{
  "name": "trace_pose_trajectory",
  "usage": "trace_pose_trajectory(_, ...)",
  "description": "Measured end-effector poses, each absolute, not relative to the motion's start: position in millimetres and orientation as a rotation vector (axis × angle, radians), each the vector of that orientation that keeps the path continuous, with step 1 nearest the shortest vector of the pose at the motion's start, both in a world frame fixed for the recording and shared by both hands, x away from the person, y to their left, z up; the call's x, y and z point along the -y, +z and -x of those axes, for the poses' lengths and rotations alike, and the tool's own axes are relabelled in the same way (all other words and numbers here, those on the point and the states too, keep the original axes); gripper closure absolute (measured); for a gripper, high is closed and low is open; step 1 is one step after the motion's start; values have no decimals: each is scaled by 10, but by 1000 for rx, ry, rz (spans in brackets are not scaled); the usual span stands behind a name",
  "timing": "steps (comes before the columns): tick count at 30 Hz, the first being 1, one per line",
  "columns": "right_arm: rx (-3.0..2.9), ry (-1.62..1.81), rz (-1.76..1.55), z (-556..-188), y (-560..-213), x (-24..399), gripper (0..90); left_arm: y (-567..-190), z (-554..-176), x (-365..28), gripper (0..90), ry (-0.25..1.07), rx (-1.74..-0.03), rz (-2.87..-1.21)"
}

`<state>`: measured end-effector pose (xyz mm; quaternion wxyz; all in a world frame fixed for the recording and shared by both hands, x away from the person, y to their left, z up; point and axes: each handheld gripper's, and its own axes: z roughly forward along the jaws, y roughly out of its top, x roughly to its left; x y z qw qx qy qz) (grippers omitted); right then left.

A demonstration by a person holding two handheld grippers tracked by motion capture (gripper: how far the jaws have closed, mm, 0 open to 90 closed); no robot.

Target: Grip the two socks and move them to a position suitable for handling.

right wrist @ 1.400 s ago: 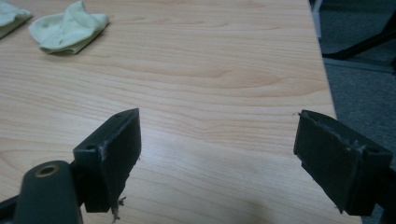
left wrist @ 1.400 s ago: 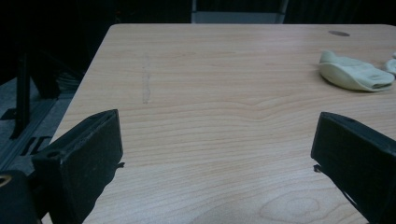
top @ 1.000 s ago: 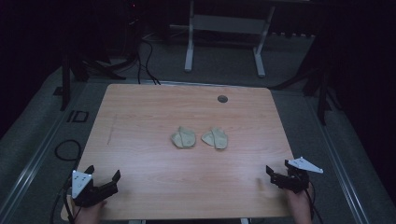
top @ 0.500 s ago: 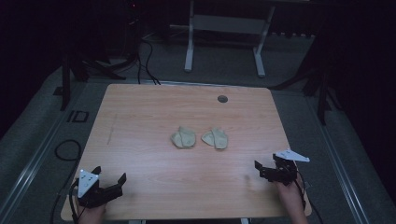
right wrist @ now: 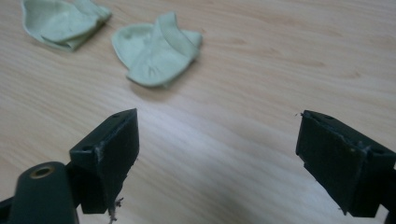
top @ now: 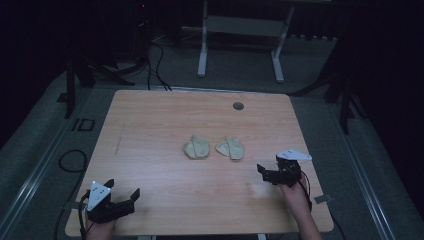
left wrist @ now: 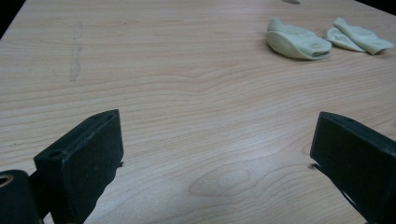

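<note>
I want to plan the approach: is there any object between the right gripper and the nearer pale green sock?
Nothing visible. Only bare table lies between the open right gripper and the nearer sock; the other sock lies beyond it.

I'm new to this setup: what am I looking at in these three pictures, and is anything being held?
A person at a wooden table holds a two-jaw tool in each hand. The high view looks down from above: the left tool is near the front left corner, the right tool near the front right. The other two pictures come from cameras riding on each tool, looking along its black jaws. Two pale green socks lie mid-table, the left sock and the right sock, close together. Both tools are open and hold nothing.
</note>
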<state>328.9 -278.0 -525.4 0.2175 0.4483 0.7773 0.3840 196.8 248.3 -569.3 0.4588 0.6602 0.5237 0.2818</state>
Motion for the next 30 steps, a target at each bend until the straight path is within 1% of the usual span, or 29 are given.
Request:
trace_pose_trajectory(6, -2148, 1064, -1235, -3431, -5215, 2562, 124, -5694, -1967, -2482, 29, 681, -1278, -1631)
trace_pose_trajectory(19, -2162, 1063, -1259, -3732, -5204, 2305, 138, -5699, -1977, -2444, 30, 669, -1262, -1654)
trace_pose_trajectory(21, -2183, 1049, -1266, -3868, -5224, 2171, 162, -5703, -1986, -2433, 30, 656, -1256, -1666)
trace_pose_trajectory(22, -2183, 1049, -1266, -3868, -5224, 2171, 162, -5703, -1986, -2433, 30, 656, -1256, -1666)
trace_pose_trajectory(24, -2213, 1041, -1266, -3957, -5263, 2067, 216, -5710, -1993, -2421, 30, 653, -1252, -1672)
trace_pose_trajectory(26, -2224, 1035, -1268, -4005, -5289, 1991, 220, -5714, -2001, -2410, 30, 643, -1248, -1682)
trace_pose_trajectory(30, -2247, 1021, -1243, -4081, -5323, 1829, 257, -5718, -2012, -2389, 30, 642, -1241, -1693)
